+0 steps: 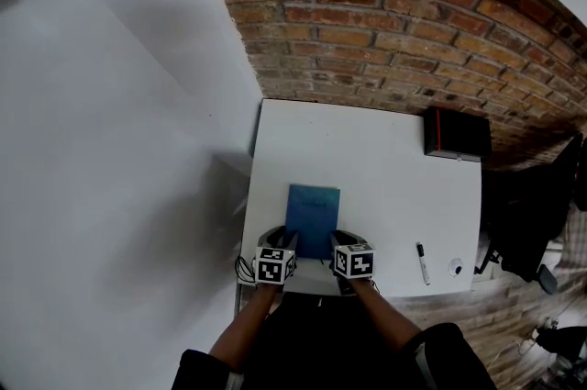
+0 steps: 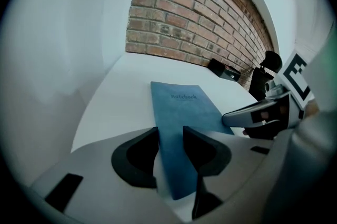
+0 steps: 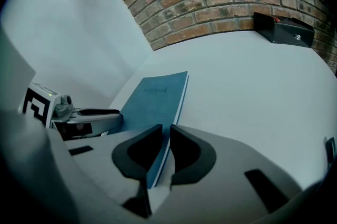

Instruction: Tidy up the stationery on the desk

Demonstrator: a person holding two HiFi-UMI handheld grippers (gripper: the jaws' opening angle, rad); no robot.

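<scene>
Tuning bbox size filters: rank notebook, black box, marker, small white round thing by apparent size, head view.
1. notebook and black box: look alike, box sits farther off, unranked
2. marker
3. small white round thing

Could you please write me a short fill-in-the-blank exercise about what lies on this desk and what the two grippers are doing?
1. The left gripper and the right gripper each grip the near end of the ____ notebook.
2. The black box stands at the far right corner of the desk, against the ____ wall.
3. In the head view, the marker lies to the ____ of the notebook.

Missing words: blue; brick; right.
</scene>
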